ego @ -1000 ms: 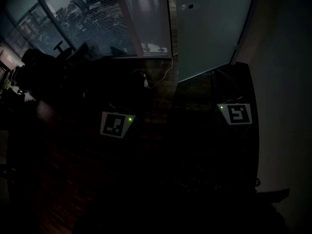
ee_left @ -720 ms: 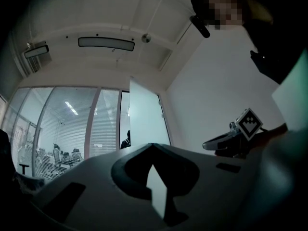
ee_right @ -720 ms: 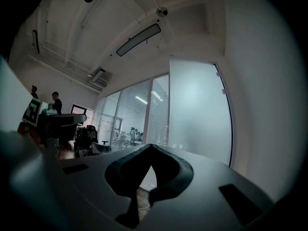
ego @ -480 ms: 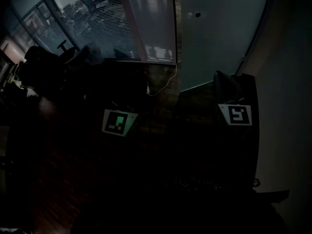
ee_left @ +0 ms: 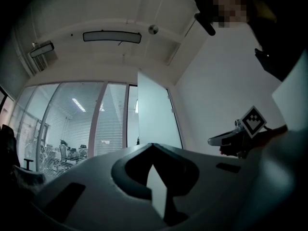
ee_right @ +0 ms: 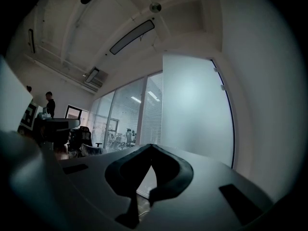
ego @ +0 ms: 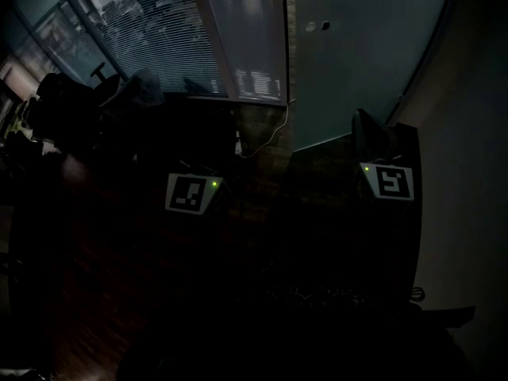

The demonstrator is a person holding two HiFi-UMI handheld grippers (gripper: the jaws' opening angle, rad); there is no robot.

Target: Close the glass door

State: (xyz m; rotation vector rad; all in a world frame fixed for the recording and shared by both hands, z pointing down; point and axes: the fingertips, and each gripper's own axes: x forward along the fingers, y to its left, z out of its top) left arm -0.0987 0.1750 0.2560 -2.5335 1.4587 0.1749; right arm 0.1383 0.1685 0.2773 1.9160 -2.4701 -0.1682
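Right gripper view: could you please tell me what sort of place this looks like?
Probably an office: tall glass partition walls with white slatted blinds, dark swivel office chairs beyond them, and a large frosted glass door.

Far on the left, slatted blinds (ego: 151, 38) hang behind dark office chairs (ego: 59, 94), a thin cable (ego: 270, 129) trails down to the wooden floor (ego: 95, 292), a plain white wall (ego: 468, 173) fills the right, and a long lamp (ee_left: 111, 36) sits on the ceiling.

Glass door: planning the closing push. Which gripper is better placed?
Probably right: the glass door looms large before the right gripper; from the left gripper it looks smaller, farther off.
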